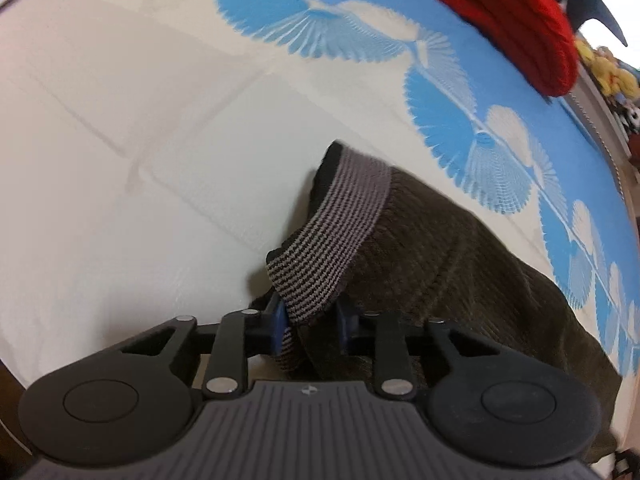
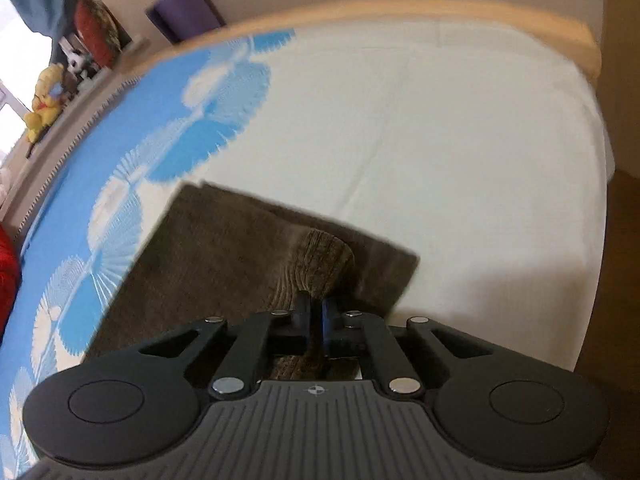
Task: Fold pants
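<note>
The pants (image 1: 448,256) are dark olive-brown corduroy with a grey striped elastic waistband (image 1: 328,236). They lie on a bed. My left gripper (image 1: 312,320) is shut on the waistband, which is lifted and stands up between the blue pads. In the right wrist view the pants (image 2: 216,248) lie spread flat, and my right gripper (image 2: 316,312) is shut on a raised bunch of the corduroy (image 2: 324,260). Both jaws are nearly closed on cloth.
The bed cover (image 1: 120,160) is cream with a blue fan-pattern part (image 1: 460,120) (image 2: 120,184). A red knitted garment (image 1: 500,12) lies at the far side. Plush toys (image 2: 44,96) sit on a ledge past the bed. The wooden bed edge (image 2: 440,12) and floor (image 2: 624,280) lie right.
</note>
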